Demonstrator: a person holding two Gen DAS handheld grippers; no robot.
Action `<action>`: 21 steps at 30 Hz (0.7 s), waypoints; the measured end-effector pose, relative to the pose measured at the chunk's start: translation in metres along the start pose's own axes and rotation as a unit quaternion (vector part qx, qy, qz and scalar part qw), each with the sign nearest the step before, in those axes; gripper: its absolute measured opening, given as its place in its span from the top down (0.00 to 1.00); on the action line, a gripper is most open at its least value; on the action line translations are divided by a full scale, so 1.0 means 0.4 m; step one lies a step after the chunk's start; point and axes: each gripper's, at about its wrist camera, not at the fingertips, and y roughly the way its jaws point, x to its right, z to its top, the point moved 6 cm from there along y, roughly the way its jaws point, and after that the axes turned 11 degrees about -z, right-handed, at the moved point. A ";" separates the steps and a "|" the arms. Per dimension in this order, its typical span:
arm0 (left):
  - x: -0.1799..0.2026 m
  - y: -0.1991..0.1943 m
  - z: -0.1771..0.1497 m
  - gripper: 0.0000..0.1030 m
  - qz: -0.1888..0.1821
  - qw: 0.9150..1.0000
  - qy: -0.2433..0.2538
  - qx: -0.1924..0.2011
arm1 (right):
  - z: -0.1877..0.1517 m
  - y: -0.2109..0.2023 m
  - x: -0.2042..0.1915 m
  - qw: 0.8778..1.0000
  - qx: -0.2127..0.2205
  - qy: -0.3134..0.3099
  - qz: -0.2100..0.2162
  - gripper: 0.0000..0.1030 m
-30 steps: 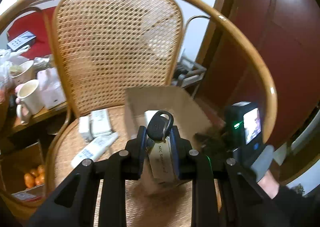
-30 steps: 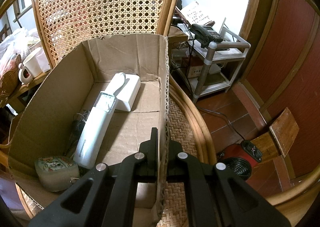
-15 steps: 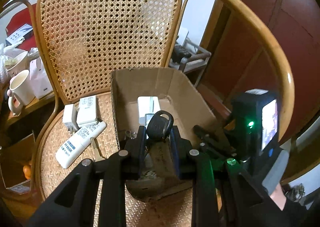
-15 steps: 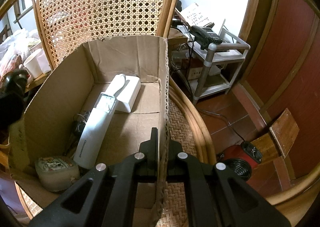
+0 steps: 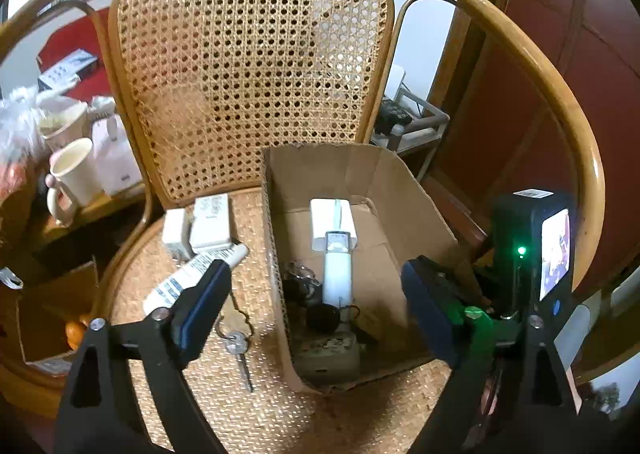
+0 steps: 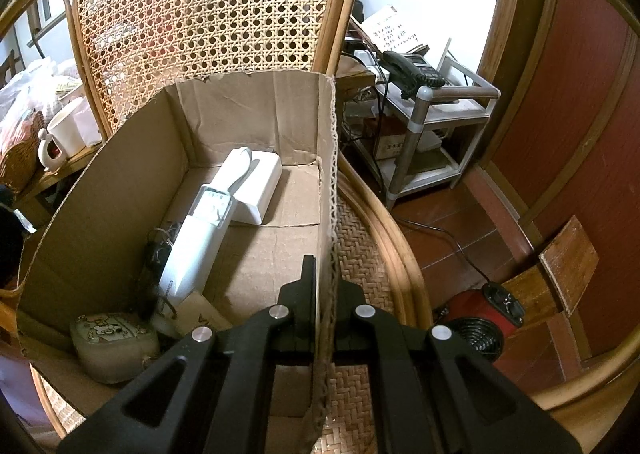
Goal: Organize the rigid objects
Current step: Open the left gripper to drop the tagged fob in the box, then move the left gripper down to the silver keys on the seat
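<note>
The right gripper (image 6: 320, 286) clamped the cardboard box (image 5: 416, 210) wall, steadying it; the left gripper (image 5: 316, 294) was opening, empty, above the box.

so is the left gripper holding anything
No, the left gripper is opening with nothing between its pads, above the box.
</note>
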 end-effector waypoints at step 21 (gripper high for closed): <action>-0.216 -0.011 -0.010 0.01 0.099 0.994 -0.040 -0.006 | 0.000 0.001 0.000 1.000 0.000 0.000 0.000 0.94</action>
